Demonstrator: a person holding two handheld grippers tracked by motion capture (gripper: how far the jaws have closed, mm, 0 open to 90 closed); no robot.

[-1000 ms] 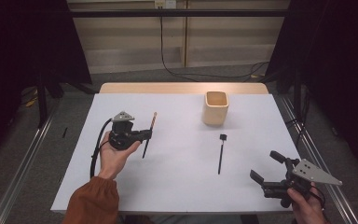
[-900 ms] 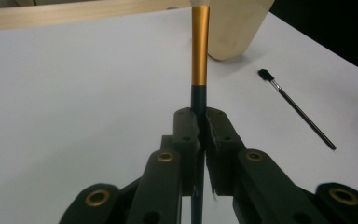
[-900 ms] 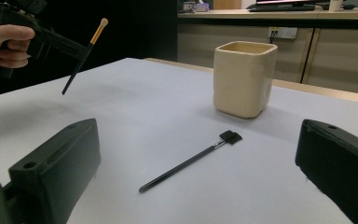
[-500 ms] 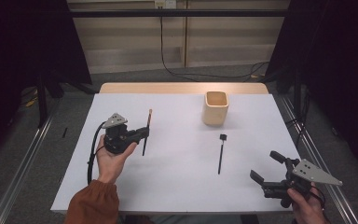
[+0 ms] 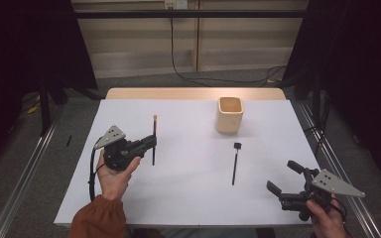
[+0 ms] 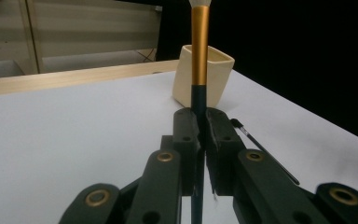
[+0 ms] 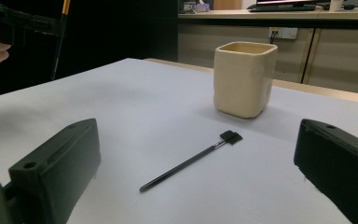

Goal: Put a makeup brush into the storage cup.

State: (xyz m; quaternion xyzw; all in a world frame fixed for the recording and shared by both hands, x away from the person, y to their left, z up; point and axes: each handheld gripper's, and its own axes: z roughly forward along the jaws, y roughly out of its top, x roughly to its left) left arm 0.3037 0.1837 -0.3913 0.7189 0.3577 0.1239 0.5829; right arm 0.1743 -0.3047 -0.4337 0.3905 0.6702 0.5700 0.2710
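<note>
My left gripper point(image 5: 151, 143) is shut on a makeup brush point(image 5: 154, 134) with a dark handle, gold ferrule and pale tip, lifted off the table at the left. In the left gripper view the brush point(image 6: 199, 51) stands upright, pinched between the two jaws, with my left gripper point(image 6: 200, 126) pointing toward the cream cup point(image 6: 204, 74). A second, thin black brush point(image 5: 235, 163) lies flat on the white table right of centre. My right gripper point(image 5: 284, 176) rests open near the front right corner. In the right gripper view the black brush point(image 7: 191, 161) lies ahead between its spread jaws, the cup point(image 7: 244, 77) beyond.
The cream square cup point(image 5: 229, 114) stands at the back right of the white tabletop point(image 5: 188, 198). A wooden strip point(image 5: 193, 93) borders the far edge. Metal rails point(image 5: 25, 168) run along both sides on the floor. Dark curtains hang at either side.
My left hand has carried the gold-ferruled brush toward the front of the table and turned it from slanted to nearly straight in the high view. The right gripper has stayed where it was.
</note>
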